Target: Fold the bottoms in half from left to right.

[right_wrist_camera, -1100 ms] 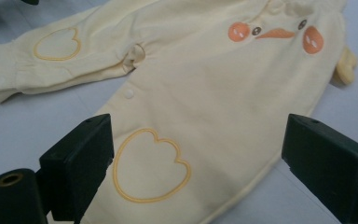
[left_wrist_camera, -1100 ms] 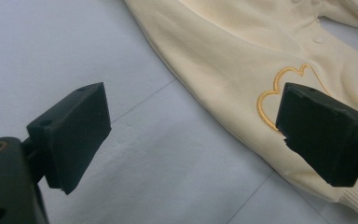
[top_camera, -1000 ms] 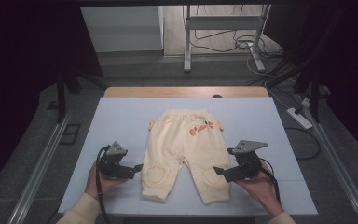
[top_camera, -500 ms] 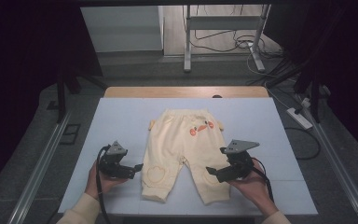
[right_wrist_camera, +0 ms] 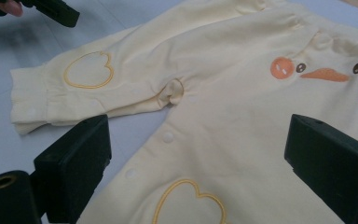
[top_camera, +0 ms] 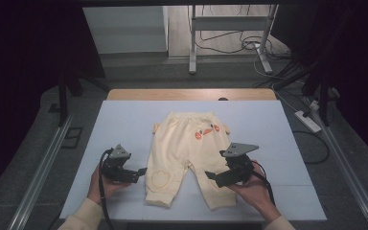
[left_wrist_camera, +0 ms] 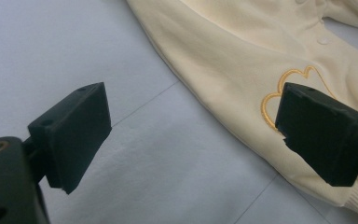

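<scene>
Pale yellow baby trousers (top_camera: 187,148) lie flat on the white table cover, waist to the far side, with an orange face print near the waist and a heart outline on each knee. My left gripper (top_camera: 140,172) sits at the outer edge of the left leg. In the left gripper view it (left_wrist_camera: 196,135) is open, the trousers' (left_wrist_camera: 242,51) leg edge and heart lying by one jaw. My right gripper (top_camera: 215,176) hovers over the right leg. In the right gripper view it (right_wrist_camera: 200,163) is open above the trousers (right_wrist_camera: 233,70), nothing held.
The white cover (top_camera: 124,124) lies on a wooden table whose far edge (top_camera: 187,94) shows. Metal rails run along both sides. On the floor are a power strip (top_camera: 308,121), cables and a stand's legs (top_camera: 191,43). The left gripper (right_wrist_camera: 51,11) appears far off in the right gripper view.
My right gripper has slid left from the outer edge of the right leg to over that leg. The left gripper and the trousers have stayed put.
</scene>
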Demonstrator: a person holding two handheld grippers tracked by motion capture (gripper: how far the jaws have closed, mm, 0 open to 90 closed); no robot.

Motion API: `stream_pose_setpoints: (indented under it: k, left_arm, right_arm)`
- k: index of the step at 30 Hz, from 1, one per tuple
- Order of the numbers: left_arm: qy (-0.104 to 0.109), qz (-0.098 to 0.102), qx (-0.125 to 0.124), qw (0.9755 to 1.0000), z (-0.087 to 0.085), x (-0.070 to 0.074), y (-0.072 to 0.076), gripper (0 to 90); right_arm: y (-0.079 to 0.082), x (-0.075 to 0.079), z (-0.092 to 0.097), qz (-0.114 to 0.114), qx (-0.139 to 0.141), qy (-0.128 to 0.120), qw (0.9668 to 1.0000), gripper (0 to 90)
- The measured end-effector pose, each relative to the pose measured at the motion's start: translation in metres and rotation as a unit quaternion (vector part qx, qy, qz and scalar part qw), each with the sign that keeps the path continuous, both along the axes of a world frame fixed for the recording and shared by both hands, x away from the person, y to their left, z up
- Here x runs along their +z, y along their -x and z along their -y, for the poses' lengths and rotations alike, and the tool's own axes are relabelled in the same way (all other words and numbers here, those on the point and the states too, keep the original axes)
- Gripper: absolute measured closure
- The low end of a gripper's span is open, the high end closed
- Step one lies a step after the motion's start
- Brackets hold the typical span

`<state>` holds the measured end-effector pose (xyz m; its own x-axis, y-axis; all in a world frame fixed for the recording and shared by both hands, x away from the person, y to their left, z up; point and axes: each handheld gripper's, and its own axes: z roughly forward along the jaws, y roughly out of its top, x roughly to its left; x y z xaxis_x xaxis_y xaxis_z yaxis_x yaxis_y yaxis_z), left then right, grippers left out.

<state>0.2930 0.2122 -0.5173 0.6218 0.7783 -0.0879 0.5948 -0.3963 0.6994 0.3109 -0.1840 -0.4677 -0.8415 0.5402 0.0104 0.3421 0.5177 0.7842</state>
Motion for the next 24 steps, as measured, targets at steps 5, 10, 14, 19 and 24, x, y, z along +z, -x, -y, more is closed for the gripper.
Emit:
stream_pose_setpoints:
  k: [5, 10, 14, 19, 24]
  left_arm:
    - [-0.001, 0.001, -0.001, 1.0000, 0.000, 0.000, 0.000, 9.9]
    - [-0.001, 0.000, 0.001, 1.0000, 0.000, 0.000, -0.001, 9.9]
    - [0.000, 0.000, 0.002, 1.0000, 0.000, -0.001, -0.001, 9.9]
    - [0.000, 0.001, 0.002, 1.0000, -0.001, 0.000, -0.001, 10.0]
    - [0.000, 0.001, 0.004, 1.0000, -0.001, 0.000, -0.001, 10.0]
  right_arm:
    - [0.001, 0.000, -0.006, -0.002, 0.005, -0.001, 1.0000, 7.3]
    - [0.002, -0.002, -0.014, -0.005, 0.016, 0.004, 0.9999, 7.3]
    - [0.002, -0.004, -0.021, -0.008, 0.023, 0.007, 0.9997, 7.4]
    - [0.004, -0.006, -0.030, -0.010, 0.034, 0.014, 0.9993, 7.6]
    - [0.006, -0.010, -0.041, -0.016, 0.046, 0.019, 0.9986, 7.8]
